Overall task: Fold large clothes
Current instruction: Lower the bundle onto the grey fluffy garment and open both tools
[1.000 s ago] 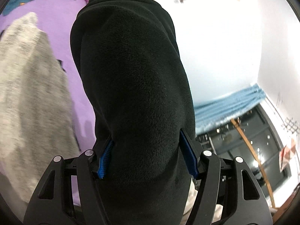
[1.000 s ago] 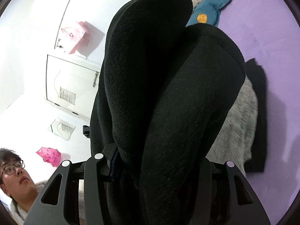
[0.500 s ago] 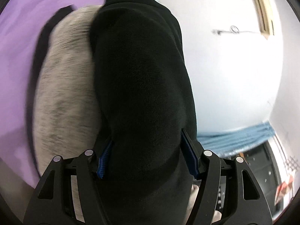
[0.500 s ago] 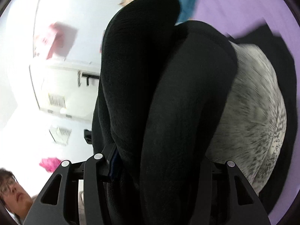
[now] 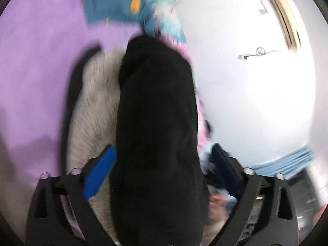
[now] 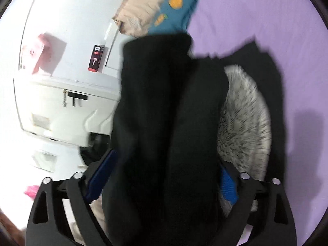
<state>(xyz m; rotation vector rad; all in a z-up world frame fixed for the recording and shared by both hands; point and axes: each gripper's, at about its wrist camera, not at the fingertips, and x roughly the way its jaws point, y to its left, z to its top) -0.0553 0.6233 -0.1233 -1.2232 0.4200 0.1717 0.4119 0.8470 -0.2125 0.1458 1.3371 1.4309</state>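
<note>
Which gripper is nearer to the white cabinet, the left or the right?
Right, probably. The white cabinet shows just beside the right gripper; the left gripper has no view of it. Both grippers' fingers have just been opening, the black garment between them.

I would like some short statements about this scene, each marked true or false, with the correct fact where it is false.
1. The black garment lies between the fingers of the left gripper. True.
2. The bed sheet is green. False: it is purple.
3. The right gripper clamps tightly on the fabric. False: its jaws have just been opening and stand wide around the black garment.
4. A grey furry garment lies beside the black one. True.
5. The teal cloth carries orange patches. True.
</note>
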